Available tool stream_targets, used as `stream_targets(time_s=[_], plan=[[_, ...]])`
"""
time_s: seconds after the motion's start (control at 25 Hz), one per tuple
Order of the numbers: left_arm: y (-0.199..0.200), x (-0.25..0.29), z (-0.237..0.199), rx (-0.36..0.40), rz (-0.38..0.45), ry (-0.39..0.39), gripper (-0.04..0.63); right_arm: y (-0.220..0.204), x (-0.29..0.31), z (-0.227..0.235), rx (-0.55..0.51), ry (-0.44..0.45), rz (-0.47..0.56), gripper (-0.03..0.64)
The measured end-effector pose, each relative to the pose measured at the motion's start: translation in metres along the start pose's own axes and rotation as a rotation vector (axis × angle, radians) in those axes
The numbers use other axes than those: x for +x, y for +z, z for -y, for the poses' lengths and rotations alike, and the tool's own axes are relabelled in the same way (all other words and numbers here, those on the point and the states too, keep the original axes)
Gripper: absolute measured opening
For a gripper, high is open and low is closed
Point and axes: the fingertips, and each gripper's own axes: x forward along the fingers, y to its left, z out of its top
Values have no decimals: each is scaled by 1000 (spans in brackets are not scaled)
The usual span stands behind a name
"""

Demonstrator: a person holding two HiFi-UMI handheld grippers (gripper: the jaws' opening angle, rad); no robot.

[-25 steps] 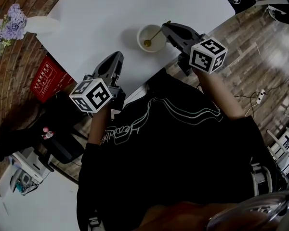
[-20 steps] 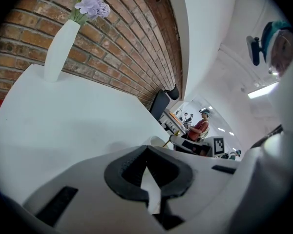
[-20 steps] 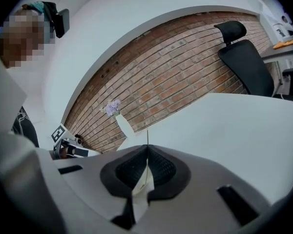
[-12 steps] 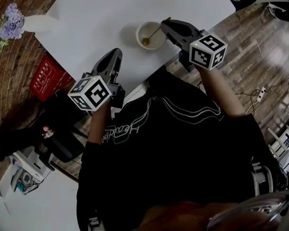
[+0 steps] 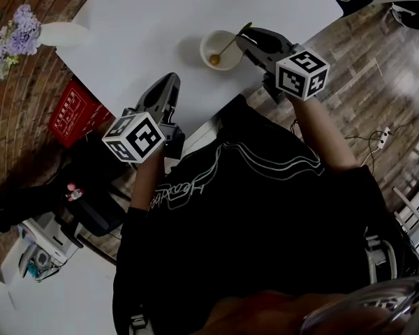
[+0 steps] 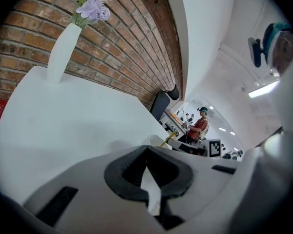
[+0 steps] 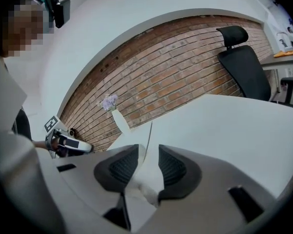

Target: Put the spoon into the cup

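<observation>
A white cup (image 5: 220,50) stands near the table's right front edge. In it a gold spoon (image 5: 227,47) leans bowl down, its handle pointing up towards my right gripper (image 5: 243,39). In the right gripper view the jaws of the right gripper (image 7: 149,160) are opening. The thin spoon handle (image 7: 149,136) rises in the gap, and neither pad presses on it. My left gripper (image 5: 169,82) hovers over the table's near edge, well left of the cup, shut and empty. The left gripper view shows the left gripper (image 6: 147,150) with the cup (image 6: 157,140) just beyond its tips.
A white vase (image 5: 63,33) with purple flowers stands at the white table's (image 5: 146,19) far left corner by a brick wall. A red box (image 5: 70,110) sits on the floor left of the table. A black office chair (image 7: 244,62) stands beyond the table.
My right gripper's jaws have parted from the spoon's handle, and the spoon now leans in the cup on its own. The left gripper has stayed where it was.
</observation>
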Motion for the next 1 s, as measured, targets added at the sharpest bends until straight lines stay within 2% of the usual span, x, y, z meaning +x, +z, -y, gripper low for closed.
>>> stream_targets(time_s=[0.04,0.28,0.44,0.72,1.0], plan=[[0,-1,2,6,2,-3,5,1,-2,0,1,-3,2,106],[5,-17,18,50,23,-29,5,22,-33,3,-44,-74,74,105],[10,-32,39,141,46,-46,3,45,-64,-16,-95,-91,159,65],[20,-73,84,275,112,-102,5,67,-103,-86,-187,-50,246,4],[20,-113,117,332,182,-173,3,70,-129,-154,-208,47,308,-2]])
